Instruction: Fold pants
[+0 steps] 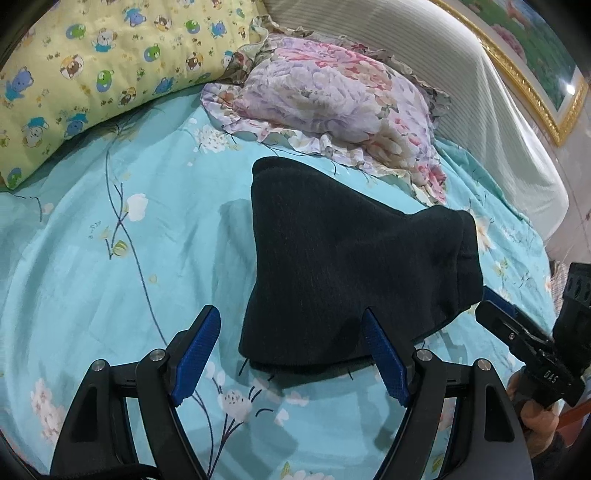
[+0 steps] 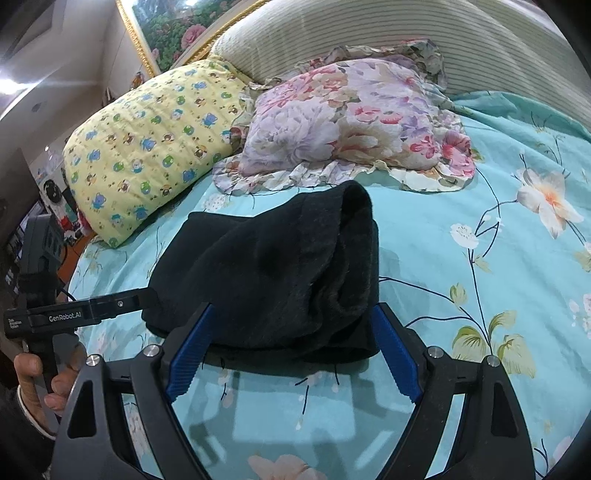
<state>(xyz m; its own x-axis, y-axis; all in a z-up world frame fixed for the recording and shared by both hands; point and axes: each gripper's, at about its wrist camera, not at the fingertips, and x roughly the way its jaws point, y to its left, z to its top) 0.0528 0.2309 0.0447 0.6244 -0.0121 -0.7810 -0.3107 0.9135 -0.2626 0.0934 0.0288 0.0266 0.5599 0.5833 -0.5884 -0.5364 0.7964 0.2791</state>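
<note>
Dark, nearly black pants (image 1: pixel 351 266) lie folded into a thick bundle on the turquoise flowered bedsheet (image 1: pixel 110 277). My left gripper (image 1: pixel 290 314) hovers at the bundle's near left corner, open, and its blue pads touch no cloth. In the right wrist view the same pants (image 2: pixel 266 266) show a rolled, fuzzy fold on their right side. My right gripper (image 2: pixel 294 306) is open at the near edge, one finger on each side of the bundle, and the pads are not pressing. Each view shows the other gripper at its side edge: right gripper (image 1: pixel 517 332), left gripper (image 2: pixel 92 314).
A yellow cartoon-print pillow (image 1: pixel 92 74) (image 2: pixel 147 147) and a floral ruffled pillow (image 1: pixel 325 103) (image 2: pixel 351 122) lie just beyond the pants. A striped padded headboard (image 2: pixel 369 29) and a gold-framed picture (image 2: pixel 177 26) are behind them. A hand (image 2: pixel 33 373) grips the left tool's handle.
</note>
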